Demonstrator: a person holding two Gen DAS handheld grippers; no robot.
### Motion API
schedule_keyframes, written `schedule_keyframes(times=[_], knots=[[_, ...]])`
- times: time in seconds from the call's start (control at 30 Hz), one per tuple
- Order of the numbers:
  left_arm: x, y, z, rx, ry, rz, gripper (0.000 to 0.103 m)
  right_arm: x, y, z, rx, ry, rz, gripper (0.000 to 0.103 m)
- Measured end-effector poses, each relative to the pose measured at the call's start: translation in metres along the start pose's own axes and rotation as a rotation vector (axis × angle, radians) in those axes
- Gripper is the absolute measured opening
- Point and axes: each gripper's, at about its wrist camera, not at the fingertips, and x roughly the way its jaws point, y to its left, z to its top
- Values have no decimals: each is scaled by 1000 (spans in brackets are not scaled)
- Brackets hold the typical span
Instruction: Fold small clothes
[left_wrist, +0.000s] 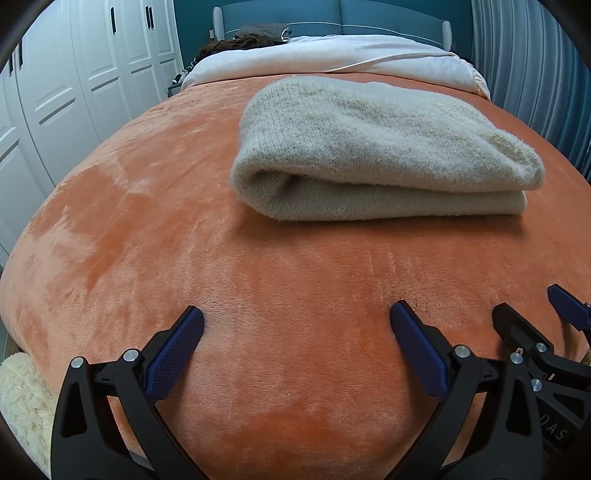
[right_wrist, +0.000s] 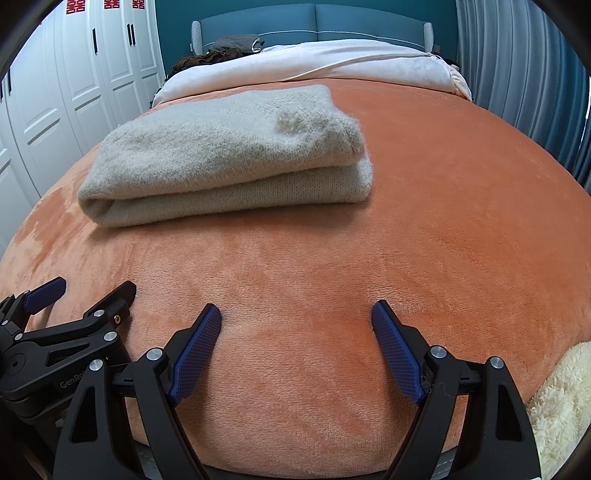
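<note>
My left claw (left_wrist: 297, 321) and right claw (right_wrist: 295, 319) both gape empty over the near edge of the orange blanket (right_wrist: 443, 221). The beige knit sweater (left_wrist: 369, 147) lies folded mid-bed, well clear, apparently finished.

One folded grey sweater (left_wrist: 373, 147), one orange blanket (left_wrist: 184, 240), two tongs, left (left_wrist: 295, 332) and right (right_wrist: 295, 325).

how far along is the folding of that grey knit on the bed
Done, it seems: the grey knit lies folded in stacked layers on the orange blanket. In hand: nothing; the left gripper and right gripper are open and empty, short of it. Left: no other unfolded garment shows nearby.
</note>
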Motion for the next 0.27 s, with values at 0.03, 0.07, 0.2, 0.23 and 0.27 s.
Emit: schedule_keyframes(times=[0.03,0.07,0.2,0.23,0.27], knots=[[0,0,0,1,1,2,98,0,0,0,0,0,0,82],[0,0,0,3,0,4,98,0,0,0,1,0,1,82],[0,-1,-1,2,0,4,98,0,0,0,-1,0,-1,82],[0,-1,-1,3,0,5,98,0,0,0,-1,0,-1,82],[0,-1,-1,3,0,5,98,0,0,0,-1,0,0,82]])
